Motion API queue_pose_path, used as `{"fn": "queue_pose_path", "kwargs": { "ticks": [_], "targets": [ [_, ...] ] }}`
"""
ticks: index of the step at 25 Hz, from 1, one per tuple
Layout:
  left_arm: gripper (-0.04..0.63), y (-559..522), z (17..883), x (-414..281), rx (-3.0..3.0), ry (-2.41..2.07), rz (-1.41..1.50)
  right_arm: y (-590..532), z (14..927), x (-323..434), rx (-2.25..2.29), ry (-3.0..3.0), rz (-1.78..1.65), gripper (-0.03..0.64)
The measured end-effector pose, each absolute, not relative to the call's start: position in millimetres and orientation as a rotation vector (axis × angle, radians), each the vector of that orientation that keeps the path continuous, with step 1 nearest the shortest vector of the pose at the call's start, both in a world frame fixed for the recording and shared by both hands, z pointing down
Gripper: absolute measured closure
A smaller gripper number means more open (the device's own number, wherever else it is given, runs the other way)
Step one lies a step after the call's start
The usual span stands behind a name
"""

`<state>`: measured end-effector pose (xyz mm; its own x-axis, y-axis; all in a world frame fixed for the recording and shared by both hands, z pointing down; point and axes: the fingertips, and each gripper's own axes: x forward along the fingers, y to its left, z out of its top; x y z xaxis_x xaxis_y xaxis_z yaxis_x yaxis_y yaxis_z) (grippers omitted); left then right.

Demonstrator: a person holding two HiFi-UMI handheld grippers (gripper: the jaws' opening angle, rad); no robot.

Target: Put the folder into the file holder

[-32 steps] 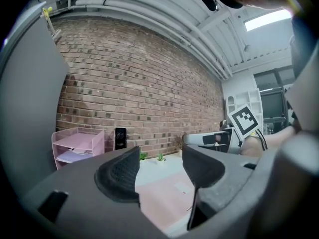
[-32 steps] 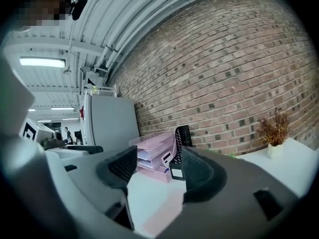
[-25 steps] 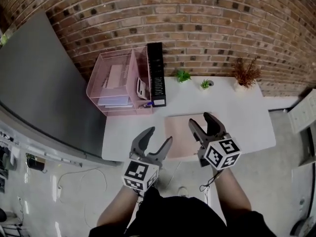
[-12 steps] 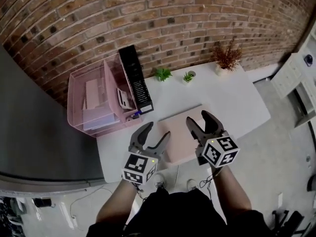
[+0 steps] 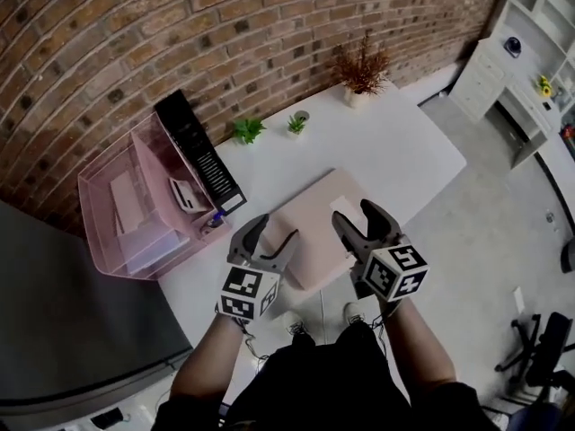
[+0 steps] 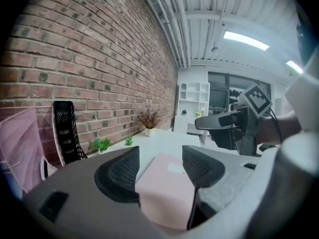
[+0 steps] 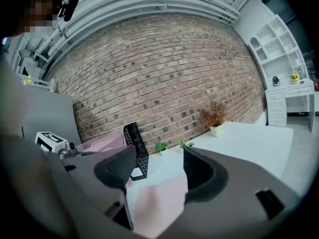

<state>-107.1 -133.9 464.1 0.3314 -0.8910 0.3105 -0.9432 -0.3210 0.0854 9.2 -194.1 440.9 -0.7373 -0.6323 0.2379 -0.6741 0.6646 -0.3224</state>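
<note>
on the white tabletop (image 5: 395,151) the pale pink folder (image 5: 310,232) lies flat, its near edge toward me and well apart from the black mesh file holder (image 5: 199,155), which stands upright at the back left against the brick wall (image 5: 135,34). a pink organiser (image 5: 126,214) with papers in it sits just beside the holder.

my left gripper (image 5: 272,232) is over the folder's near left corner and my right gripper (image 5: 357,214) over its near right side. both have their jaws apart, and in each gripper view the folder shows between and beyond the pads with nothing pressed on it. i hold nothing yet. whether a jaw tip already brushes the cover i cannot tell.

as i judge it, the task has barely begun: the folder is unlifted and the holder has not received it. what is left is nearly everything: close on the near edge, raise the folder, turn it upright and slide it into a slot of the holder. that slot looks narrow, so the folder will need to go in edge first.

two small green plants (image 5: 247,130) and a dried plant (image 5: 362,70) stand along the back, clear of the path.
</note>
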Motion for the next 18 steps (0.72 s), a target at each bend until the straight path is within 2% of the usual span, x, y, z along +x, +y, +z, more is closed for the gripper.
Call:
{"fn": "queue_pose_path", "kwargs": {
  "ticks": [18],
  "targets": [
    [0.334, -192.9, 583.5, -116.2, 2.294, -1.431, 0.604, -189.1, 548.0, 53.3, 1.277, -2.484, 0.937, 0.291]
  ]
}}
